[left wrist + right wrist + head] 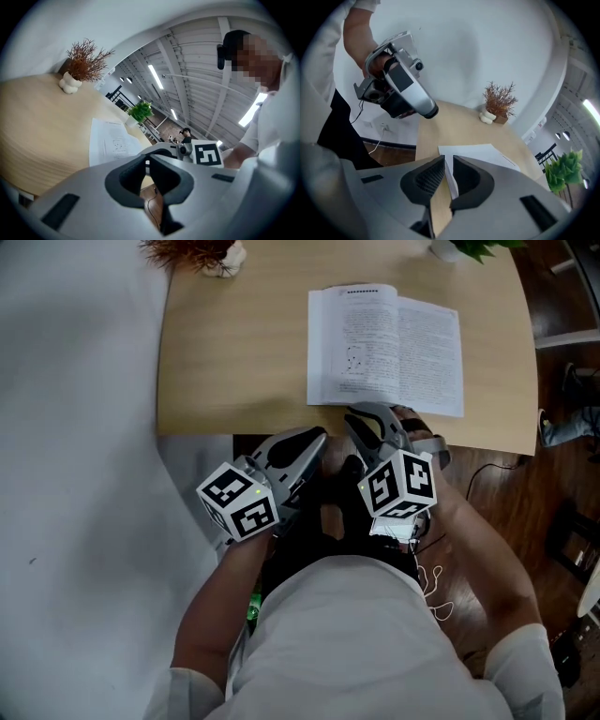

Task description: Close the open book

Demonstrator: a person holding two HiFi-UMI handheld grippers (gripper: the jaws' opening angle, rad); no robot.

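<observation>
- Found the book (384, 343) open and flat on the right half of the worktop (234, 352), both pages face up, spine running near to far, its near margin close to the worktop's near edge. Judged this within easy reach of either tool.
- Recorded the right hand-held gripper (361, 416) at the book's near edge, by the left-hand page. Noted its jaws a narrow slit apart in the right gripper view, with the page corner and bare worktop visible through the slit. Could not confirm any contact with the paper.
- Judged that placement as a set-up to get under or onto the left page and fold it over to the right.
- Recorded the left hand-held gripper (314, 437) off the worktop's near edge, left of the book and apart from it, jaws shut with nothing between them. Judged it as held in reserve, possibly to steady the book.
- Noted a dried plant in a vase (202, 254) at the far left and a green plant (469, 247) at the far right, both well apart from the book.
- Assessed closing as not yet begun.
</observation>
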